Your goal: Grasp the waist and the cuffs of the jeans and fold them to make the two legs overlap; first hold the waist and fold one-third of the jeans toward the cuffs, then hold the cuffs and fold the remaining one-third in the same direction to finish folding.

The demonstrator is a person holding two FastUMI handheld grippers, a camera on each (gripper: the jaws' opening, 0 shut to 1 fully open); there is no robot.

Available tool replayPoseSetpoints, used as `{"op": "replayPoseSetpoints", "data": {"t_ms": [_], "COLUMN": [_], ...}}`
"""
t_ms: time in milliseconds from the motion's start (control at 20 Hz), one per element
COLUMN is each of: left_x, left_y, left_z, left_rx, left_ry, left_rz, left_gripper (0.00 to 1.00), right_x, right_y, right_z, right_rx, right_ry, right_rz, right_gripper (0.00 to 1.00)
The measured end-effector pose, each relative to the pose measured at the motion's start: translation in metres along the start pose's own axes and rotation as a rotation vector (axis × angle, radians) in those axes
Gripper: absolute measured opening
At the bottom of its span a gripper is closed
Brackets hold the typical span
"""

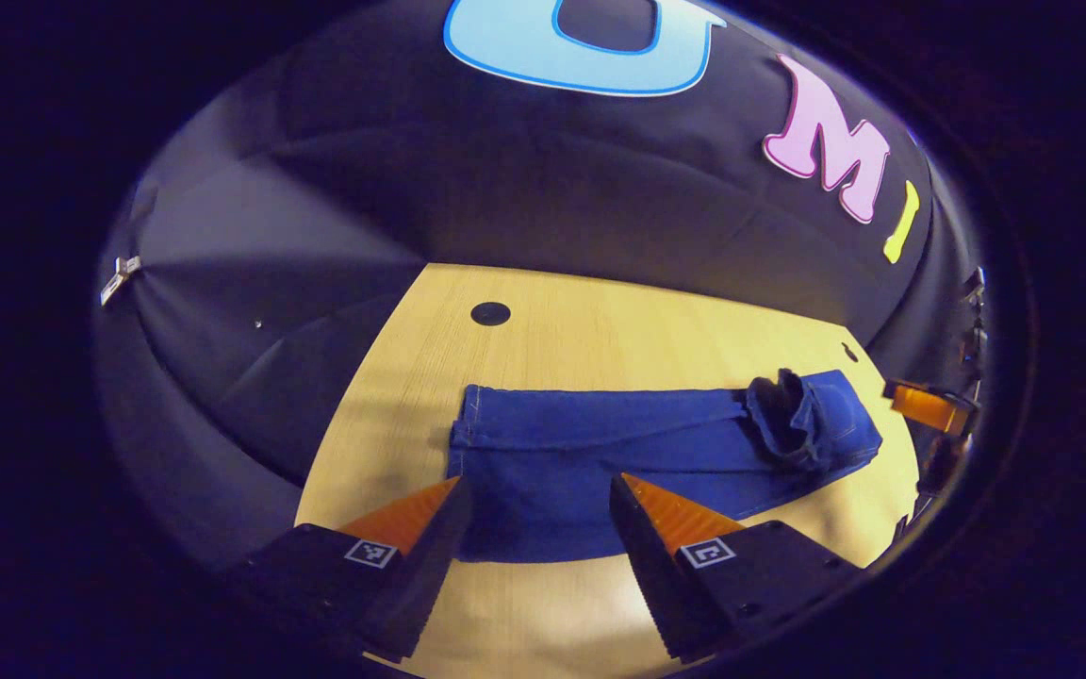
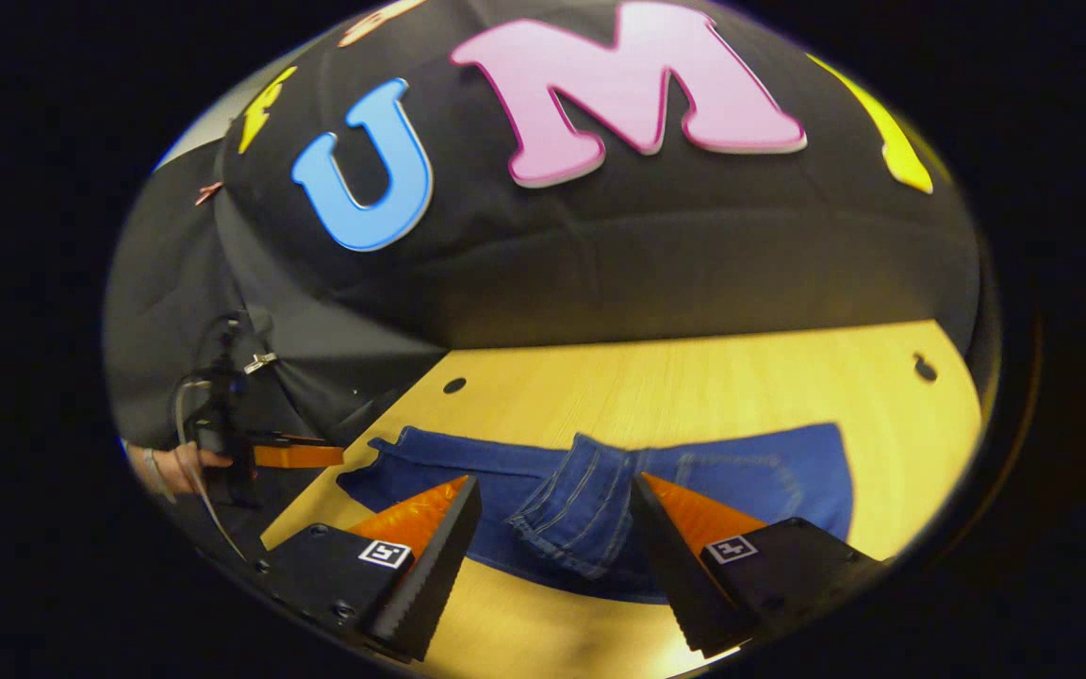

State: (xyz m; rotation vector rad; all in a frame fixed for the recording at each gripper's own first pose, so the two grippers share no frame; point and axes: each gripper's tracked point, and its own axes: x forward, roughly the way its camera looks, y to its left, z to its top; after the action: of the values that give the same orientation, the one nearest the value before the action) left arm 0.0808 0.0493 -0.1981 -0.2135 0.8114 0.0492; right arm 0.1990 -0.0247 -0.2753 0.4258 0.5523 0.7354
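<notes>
Blue jeans (image 1: 600,443) lie flat across the wooden table (image 1: 600,321), legs overlapped. The cuffs (image 1: 468,429) point left in the left gripper view, and the waist (image 1: 812,420) lies rumpled at the right. My left gripper (image 1: 535,483) hovers open above the cuff end, nothing between its fingers. In the right gripper view the jeans (image 2: 750,471) show the waist end with a flap of denim (image 2: 571,509) turned over. My right gripper (image 2: 554,481) is open just above that flap. Each gripper also appears in the other's view: the right gripper (image 1: 929,405), and the left gripper (image 2: 288,456) held by a hand (image 2: 175,467).
The table has small dark holes (image 1: 490,313) (image 2: 925,368) near its far edge. Black booth cloth (image 2: 600,273) closes the back and the sides. Bare wood lies beyond the jeans and in front of them.
</notes>
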Motion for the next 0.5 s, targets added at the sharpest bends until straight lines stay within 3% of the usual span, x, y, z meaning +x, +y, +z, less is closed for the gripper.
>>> {"op": "replayPoseSetpoints", "data": {"t_ms": [150, 300, 500], "left_x": [0.032, 0.061, 0.088], "left_y": [0.013, 0.032, 0.031], "left_z": [-0.005, -0.009, -0.016], "left_rx": [-0.029, 0.029, 0.07], "left_ry": [0.092, 0.169, 0.256], "left_rz": [-0.008, 0.019, 0.022], "left_gripper": [0.93, 0.93, 0.93], "right_x": [-0.047, -0.088, -0.113], "right_y": [-0.023, -0.038, -0.067], "right_z": [0.024, 0.045, 0.041], "right_rx": [-0.058, -0.064, -0.069], "right_ry": [-0.03, -0.079, -0.079], "right_rz": [-0.038, -0.072, -0.143], "right_gripper": [0.97, 0.97, 0.97]}}
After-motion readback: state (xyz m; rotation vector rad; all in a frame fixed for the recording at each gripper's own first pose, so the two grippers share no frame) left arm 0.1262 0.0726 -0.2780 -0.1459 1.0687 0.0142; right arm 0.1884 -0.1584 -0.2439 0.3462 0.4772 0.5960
